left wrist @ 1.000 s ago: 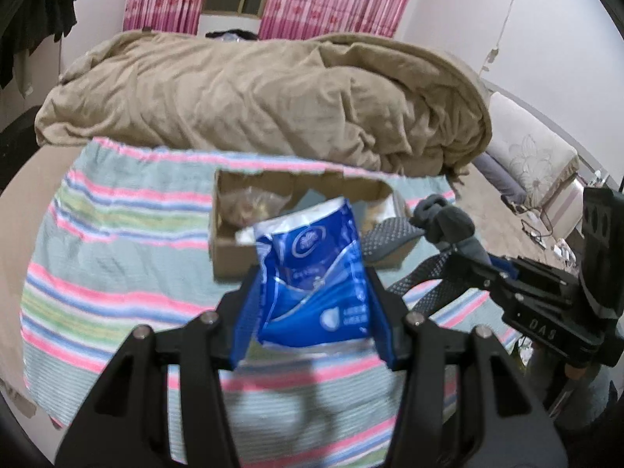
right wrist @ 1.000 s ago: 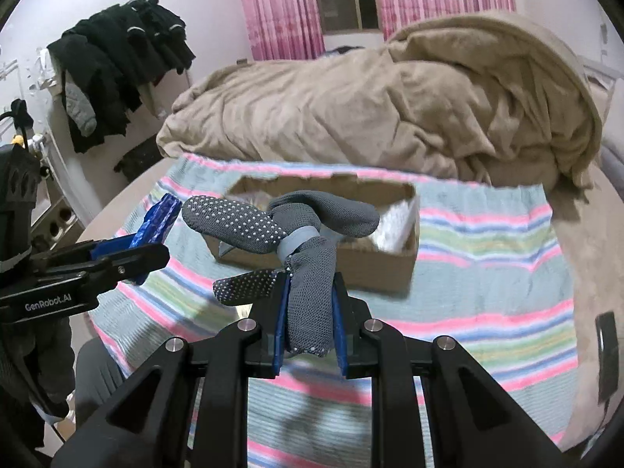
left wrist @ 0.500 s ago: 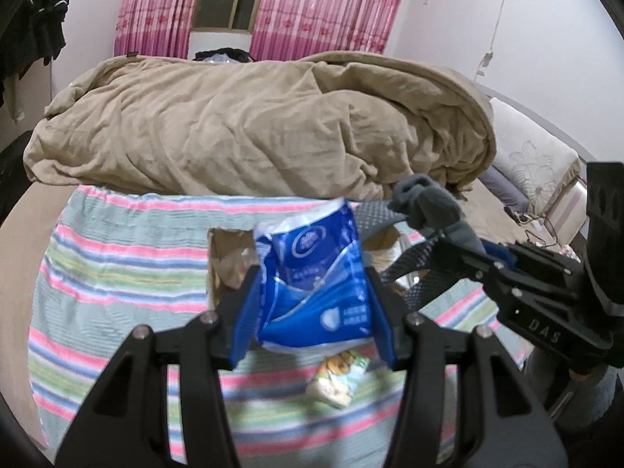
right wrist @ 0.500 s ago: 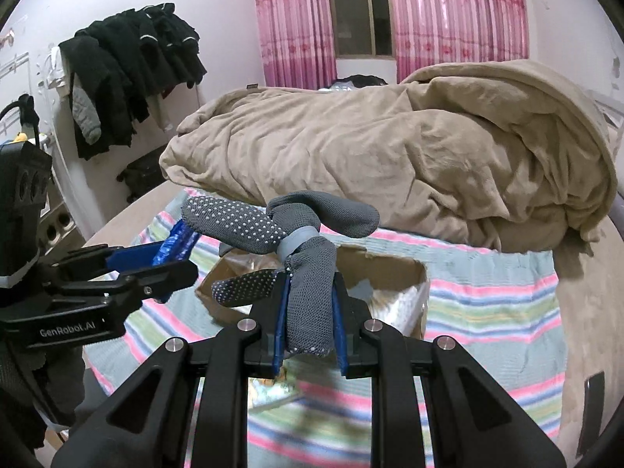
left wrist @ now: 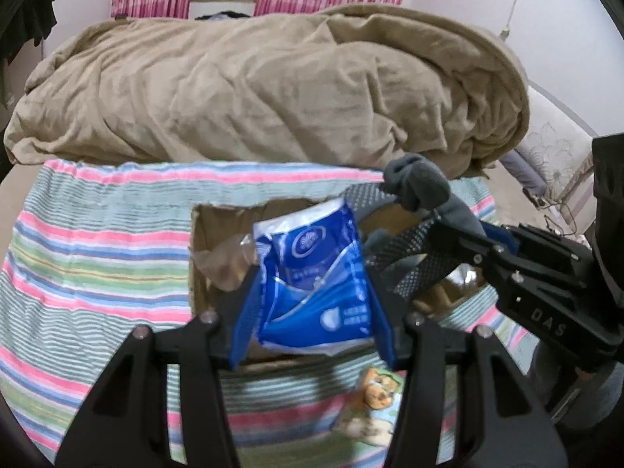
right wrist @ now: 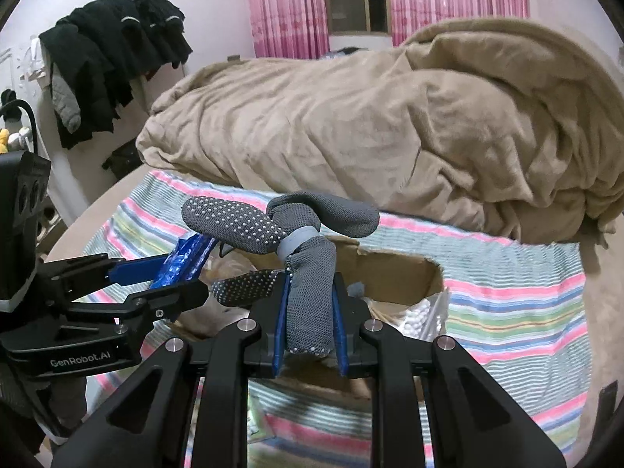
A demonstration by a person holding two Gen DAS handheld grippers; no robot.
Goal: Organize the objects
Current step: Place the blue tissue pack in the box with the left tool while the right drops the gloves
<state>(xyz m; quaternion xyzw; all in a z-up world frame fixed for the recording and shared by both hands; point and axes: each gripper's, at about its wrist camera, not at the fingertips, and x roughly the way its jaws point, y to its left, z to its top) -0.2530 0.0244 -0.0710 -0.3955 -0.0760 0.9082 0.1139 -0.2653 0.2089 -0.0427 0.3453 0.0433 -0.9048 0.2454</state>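
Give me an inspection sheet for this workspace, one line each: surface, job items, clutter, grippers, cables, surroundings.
Surface: striped cloth on a bed.
Job's things: open cardboard box on the cloth; blue packet; knotted grey socks.
Clutter: cartoon-print packet lying in front of the box; cotton swabs inside the box.
Grippers: left gripper shut on the blue packet; right gripper shut on the socks.
Cables: thin cable beside the bed.
Surroundings: tan duvet, pink curtains, dark clothes hanging.

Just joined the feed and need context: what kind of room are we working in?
Most likely a bedroom: a rumpled tan duvet on a bed, pink curtains at a window, and dark clothes hanging by the wall.
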